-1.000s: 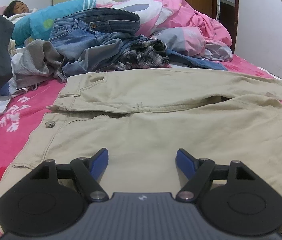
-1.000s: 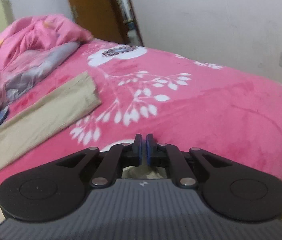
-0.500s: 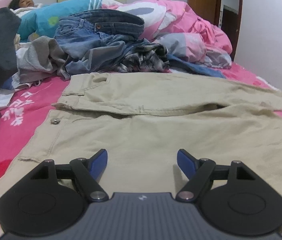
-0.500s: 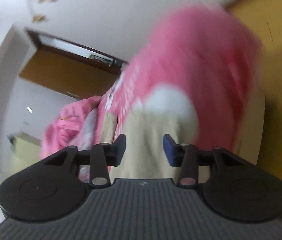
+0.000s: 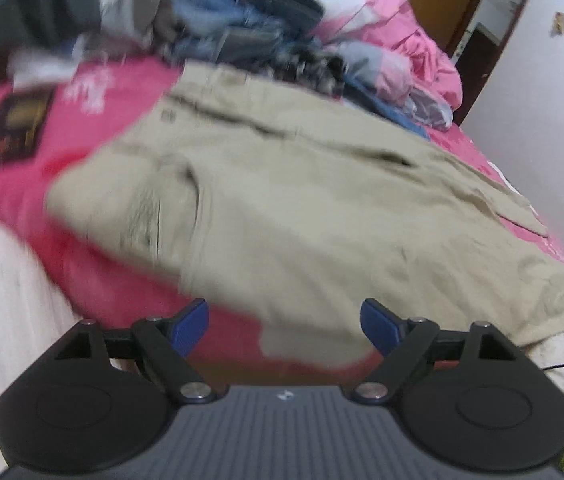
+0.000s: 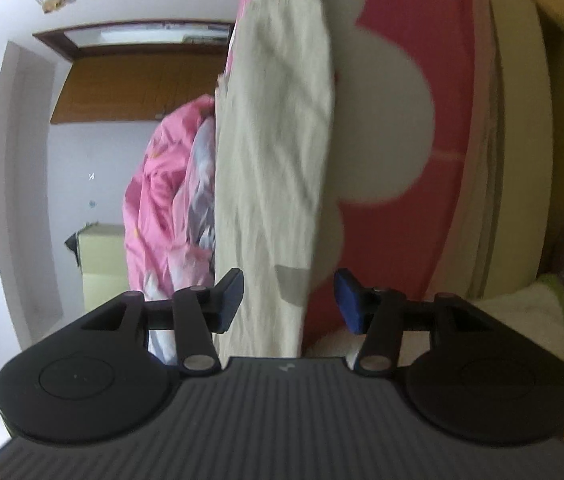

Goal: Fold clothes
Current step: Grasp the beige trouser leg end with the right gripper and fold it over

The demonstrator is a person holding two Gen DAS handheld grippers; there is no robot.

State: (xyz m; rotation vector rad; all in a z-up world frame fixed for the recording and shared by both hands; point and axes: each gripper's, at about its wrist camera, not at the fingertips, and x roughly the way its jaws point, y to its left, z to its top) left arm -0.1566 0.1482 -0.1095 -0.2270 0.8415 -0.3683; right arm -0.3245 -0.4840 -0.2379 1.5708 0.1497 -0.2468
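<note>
Beige cotton trousers lay spread flat on the pink bed. Left tongs opening, empty, near the waist end. Right tongs opening astride a leg hem, pads not pressing. Likely step: regrasping; next needs both closing on fabric edges.

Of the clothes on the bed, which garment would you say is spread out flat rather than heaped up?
The beige trousers, laid flat across the pink blanket nearest the camera. The jeans and checked shirt sit crumpled in a pile behind them.
</note>
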